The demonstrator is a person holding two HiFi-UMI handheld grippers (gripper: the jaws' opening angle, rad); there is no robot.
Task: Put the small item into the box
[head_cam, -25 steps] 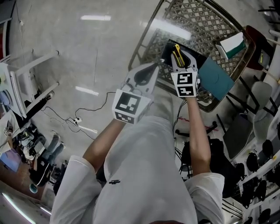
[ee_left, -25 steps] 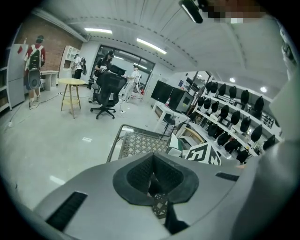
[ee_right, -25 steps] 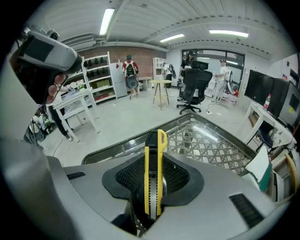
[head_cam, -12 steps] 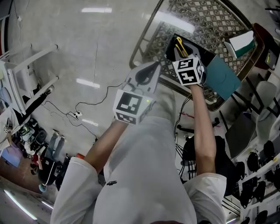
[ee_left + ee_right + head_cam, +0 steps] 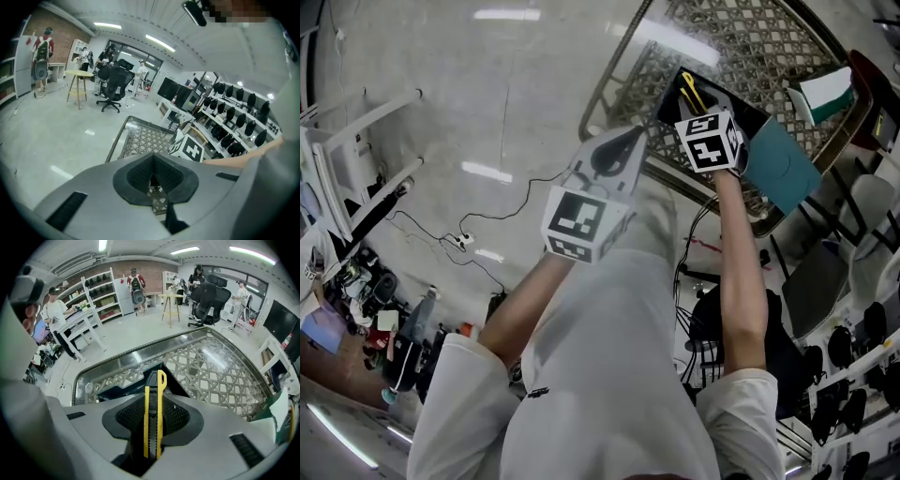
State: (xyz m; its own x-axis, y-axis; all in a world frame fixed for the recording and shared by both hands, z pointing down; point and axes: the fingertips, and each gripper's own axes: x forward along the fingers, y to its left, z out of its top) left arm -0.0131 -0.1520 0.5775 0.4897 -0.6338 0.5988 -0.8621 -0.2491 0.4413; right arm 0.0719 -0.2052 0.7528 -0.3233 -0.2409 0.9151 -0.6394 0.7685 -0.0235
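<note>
I judge this the delivery step — my right tongs (image 5: 153, 427) clamp the yellow knife (image 5: 161, 385) over the box (image 5: 727, 97), my left tongs (image 5: 153, 180) are closed on nothing — next I lower and release.

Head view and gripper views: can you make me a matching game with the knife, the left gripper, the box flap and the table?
Things:
1. utility knife
2. left gripper
3. box flap
4. table

Descriptions:
A. teal, lying open
B. criss-cross lattice top
C. yellow and black, clamped in the right gripper
D. jaws shut, nothing between them

Pairs: 1-C, 2-D, 3-A, 4-B
</note>
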